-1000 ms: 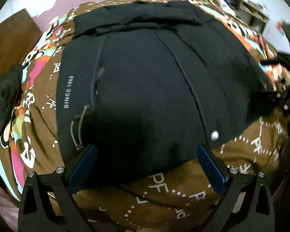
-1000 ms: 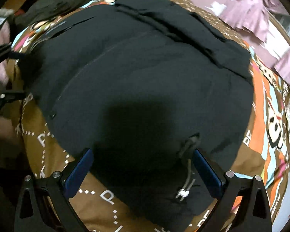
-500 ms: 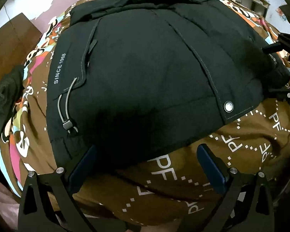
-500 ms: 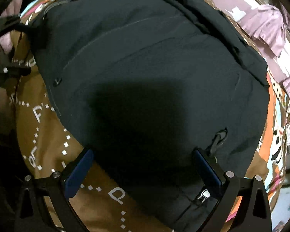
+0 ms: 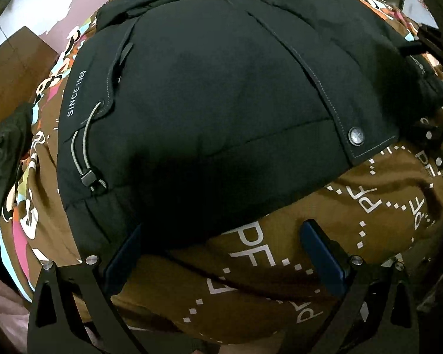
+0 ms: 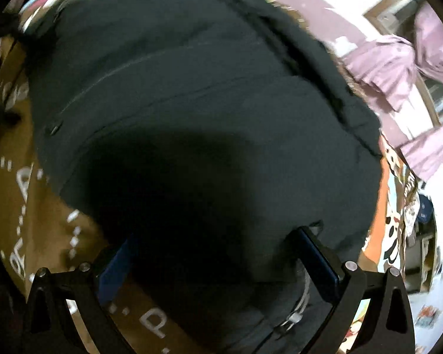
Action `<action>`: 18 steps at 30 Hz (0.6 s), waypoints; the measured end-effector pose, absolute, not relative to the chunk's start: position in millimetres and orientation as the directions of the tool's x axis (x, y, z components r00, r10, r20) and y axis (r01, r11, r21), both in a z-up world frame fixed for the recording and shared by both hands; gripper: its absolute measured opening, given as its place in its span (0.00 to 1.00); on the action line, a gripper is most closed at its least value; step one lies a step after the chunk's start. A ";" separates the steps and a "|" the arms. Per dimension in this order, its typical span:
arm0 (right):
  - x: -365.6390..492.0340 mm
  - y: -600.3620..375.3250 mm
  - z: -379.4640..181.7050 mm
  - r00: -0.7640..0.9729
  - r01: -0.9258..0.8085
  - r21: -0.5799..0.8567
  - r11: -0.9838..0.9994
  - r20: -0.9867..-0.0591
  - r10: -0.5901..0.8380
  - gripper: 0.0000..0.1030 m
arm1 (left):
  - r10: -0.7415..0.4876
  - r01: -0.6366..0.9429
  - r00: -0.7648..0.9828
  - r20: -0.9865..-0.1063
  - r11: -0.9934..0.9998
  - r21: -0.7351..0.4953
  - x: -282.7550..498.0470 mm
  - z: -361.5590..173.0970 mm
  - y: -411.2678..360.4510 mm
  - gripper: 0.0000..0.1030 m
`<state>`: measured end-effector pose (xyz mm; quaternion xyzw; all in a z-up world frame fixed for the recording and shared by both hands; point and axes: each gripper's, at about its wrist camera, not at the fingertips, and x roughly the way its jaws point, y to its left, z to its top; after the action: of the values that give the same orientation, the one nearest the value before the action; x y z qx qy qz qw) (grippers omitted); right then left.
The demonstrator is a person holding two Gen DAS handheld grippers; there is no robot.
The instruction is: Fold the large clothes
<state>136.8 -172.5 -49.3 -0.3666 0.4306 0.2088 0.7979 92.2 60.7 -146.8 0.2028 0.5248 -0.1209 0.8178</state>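
A large black padded jacket point(image 5: 221, 94) lies spread flat on a brown patterned quilt point(image 5: 280, 265) over a bed. White "SINCE 1968" lettering, a grey drawcord point(image 5: 87, 153) and a metal snap point(image 5: 356, 136) mark its near hem. My left gripper point(image 5: 221, 253) hangs open at the hem's left part, its left finger against the black fabric, its right finger over the quilt. In the right wrist view the jacket point(image 6: 206, 103) fills the frame. My right gripper point(image 6: 218, 262) is open with the jacket's hem between its fingers. The right gripper's frame point(image 5: 437, 94) shows at the left view's far right edge.
A dark garment point(image 5: 3, 153) lies at the bed's left edge beside a wooden panel point(image 5: 14, 67). Lilac clothes point(image 6: 398, 62) hang at the right, by a framed mirror or window. Clutter and a shelf point(image 6: 422, 236) stand past the bed's right side.
Both grippers have moved lower and closer to the jacket's near hem, which now looms larger. The right gripper swung rightward. Both stay open.
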 end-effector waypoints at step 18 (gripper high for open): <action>163.9 -182.8 -23.9 0.288 -0.613 -0.037 0.789 -0.941 0.179 0.85 | 0.122 0.455 0.542 -0.831 0.789 0.412 95.9 -167.7 42.6 0.98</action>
<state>163.9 -182.8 -23.9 -0.2009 0.5394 0.2549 0.7770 95.9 42.6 -167.7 0.3084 0.4677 -0.1011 0.8221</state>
